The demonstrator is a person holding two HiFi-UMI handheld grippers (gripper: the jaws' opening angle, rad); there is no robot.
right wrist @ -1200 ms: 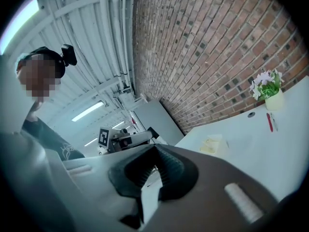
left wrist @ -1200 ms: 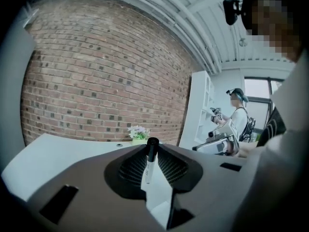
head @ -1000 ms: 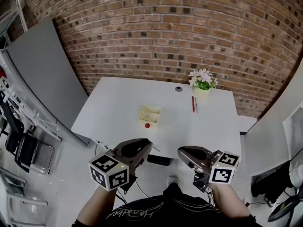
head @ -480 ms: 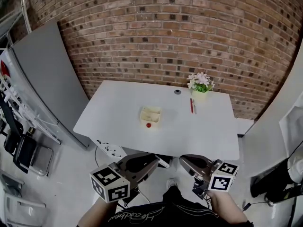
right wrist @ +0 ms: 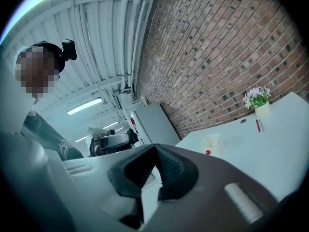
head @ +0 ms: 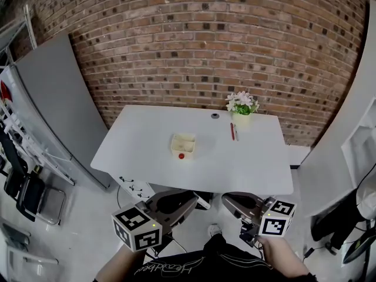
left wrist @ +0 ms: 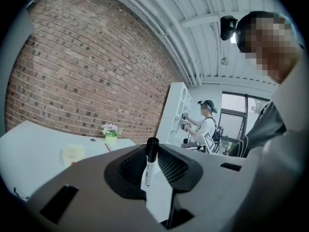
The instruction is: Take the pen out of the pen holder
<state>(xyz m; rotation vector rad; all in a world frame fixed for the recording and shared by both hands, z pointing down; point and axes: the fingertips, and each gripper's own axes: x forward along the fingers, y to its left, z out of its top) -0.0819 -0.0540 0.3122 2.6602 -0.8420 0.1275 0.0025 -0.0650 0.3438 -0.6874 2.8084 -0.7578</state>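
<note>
My left gripper [head: 187,198] is low in the head view, short of the white table [head: 147,151]. In the left gripper view it [left wrist: 152,148] is shut on a white pen [left wrist: 148,167] with a black cap, which stands upright between the pads. My right gripper [head: 227,199] is beside it; its jaws [right wrist: 155,150] meet at the tips with nothing between them. The cream pen holder [head: 183,143] sits mid-table, a small red thing [head: 182,155] just in front of it. A red pen [head: 232,131] lies by the flower pot [head: 241,109].
A brick wall [head: 194,46] backs the table. A grey panel [head: 53,98] leans at the left, with folding chairs [head: 29,195] beside it. White shelving [head: 359,148] stands at the right. Another person [left wrist: 206,127] stands by shelves in the left gripper view.
Both grippers have drawn back from the table's near edge toward the person's body. The table now sits higher and farther off in the head view.
</note>
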